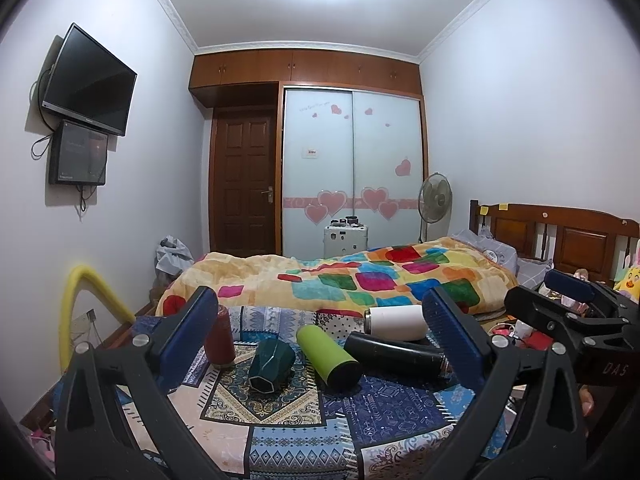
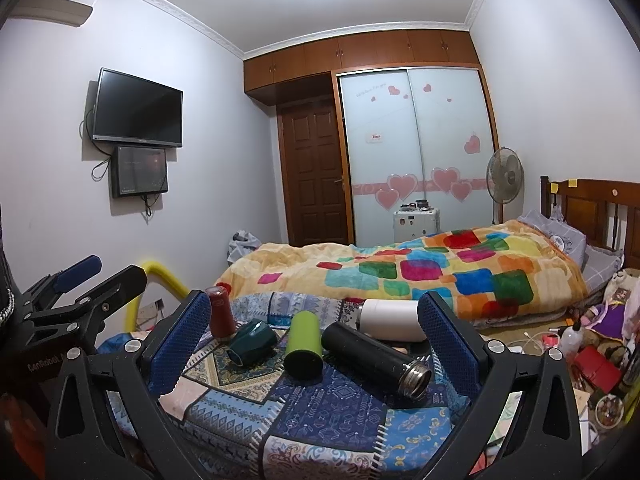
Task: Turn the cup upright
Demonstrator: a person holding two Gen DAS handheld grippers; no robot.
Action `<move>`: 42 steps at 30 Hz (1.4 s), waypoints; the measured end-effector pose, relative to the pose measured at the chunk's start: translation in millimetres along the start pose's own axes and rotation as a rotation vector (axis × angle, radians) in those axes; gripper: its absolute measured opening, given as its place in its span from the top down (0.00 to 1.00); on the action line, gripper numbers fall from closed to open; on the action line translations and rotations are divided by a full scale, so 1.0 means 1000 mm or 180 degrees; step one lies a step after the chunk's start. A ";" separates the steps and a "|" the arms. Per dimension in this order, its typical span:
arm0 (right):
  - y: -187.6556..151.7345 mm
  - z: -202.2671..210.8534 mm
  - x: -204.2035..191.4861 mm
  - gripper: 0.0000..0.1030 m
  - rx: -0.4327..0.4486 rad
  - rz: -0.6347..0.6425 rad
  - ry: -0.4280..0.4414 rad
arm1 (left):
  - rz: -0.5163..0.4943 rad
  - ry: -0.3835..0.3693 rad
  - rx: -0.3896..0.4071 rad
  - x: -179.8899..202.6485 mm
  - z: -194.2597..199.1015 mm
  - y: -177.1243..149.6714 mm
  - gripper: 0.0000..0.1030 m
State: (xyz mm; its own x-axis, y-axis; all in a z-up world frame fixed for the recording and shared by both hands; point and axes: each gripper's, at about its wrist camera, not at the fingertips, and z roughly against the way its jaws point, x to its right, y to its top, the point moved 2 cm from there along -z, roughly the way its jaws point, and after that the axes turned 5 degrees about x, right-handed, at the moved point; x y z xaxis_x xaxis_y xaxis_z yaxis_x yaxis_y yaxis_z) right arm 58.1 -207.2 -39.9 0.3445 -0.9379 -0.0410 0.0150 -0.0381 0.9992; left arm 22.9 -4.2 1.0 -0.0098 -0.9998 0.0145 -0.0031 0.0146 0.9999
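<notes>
Grippers left [image 1: 320, 336] and right [image 2: 316, 336] gape empty; only right view shows black flask's [image 2: 372, 356] mouth.

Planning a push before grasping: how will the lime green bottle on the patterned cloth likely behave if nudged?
The lime green bottle lies on its side and looks round and smooth, so it would probably roll. The black flask lies close beside it and would likely stop it. The soft cloth may dampen rolling.

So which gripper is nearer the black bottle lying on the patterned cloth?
Right, by a modest margin. The black bottle lies just ahead of the right gripper, toward its right finger; the left gripper sits further left, facing the green cups.
</notes>
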 end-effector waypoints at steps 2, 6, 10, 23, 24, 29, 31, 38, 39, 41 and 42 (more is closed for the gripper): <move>0.000 0.000 -0.001 0.00 0.0001 0.0002 0.0000 | 0.0003 -0.0006 0.0004 -0.001 0.001 0.000 0.00; 0.000 0.001 -0.001 0.00 0.0002 0.0003 -0.0002 | 0.0002 -0.0008 0.0014 0.001 0.002 0.000 0.00; 0.001 0.001 -0.001 0.00 0.0002 0.0001 0.0002 | -0.0004 -0.0008 0.0023 0.000 0.003 0.000 0.00; 0.003 0.001 -0.002 0.00 0.0000 0.0010 0.0004 | -0.0009 -0.0004 0.0020 0.003 0.003 0.000 0.00; 0.003 0.001 -0.002 0.00 0.0002 0.0008 0.0002 | -0.0010 -0.0008 0.0016 0.003 0.003 0.000 0.00; 0.004 0.001 -0.003 0.00 -0.0005 0.0001 0.0004 | -0.0012 -0.0014 0.0007 0.004 0.002 0.000 0.00; 0.004 0.001 -0.004 0.00 -0.0004 0.0006 0.0003 | -0.0007 -0.0014 0.0014 0.005 0.002 0.000 0.00; 0.004 0.001 -0.003 0.00 -0.0010 -0.0002 0.0007 | 0.0003 -0.0027 0.0014 0.007 0.001 -0.001 0.00; 0.005 0.001 -0.003 0.00 -0.0010 -0.0003 0.0009 | 0.0001 -0.0028 0.0013 0.006 0.001 0.000 0.00; 0.005 0.000 -0.003 0.00 -0.0012 -0.0004 0.0008 | -0.0002 -0.0024 0.0010 0.007 0.001 -0.001 0.00; 0.006 0.000 -0.003 0.00 -0.0013 -0.0004 0.0009 | -0.0003 -0.0023 0.0011 0.006 0.001 -0.001 0.00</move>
State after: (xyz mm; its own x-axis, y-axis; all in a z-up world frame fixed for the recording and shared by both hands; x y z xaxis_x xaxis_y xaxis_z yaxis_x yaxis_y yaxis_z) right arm 56.8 -204.2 -33.6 0.3472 -0.9368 -0.0421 0.0193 -0.0377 0.9991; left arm 22.0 -10.7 -0.1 -0.0169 -0.9998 0.0137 -0.0065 0.0138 0.9999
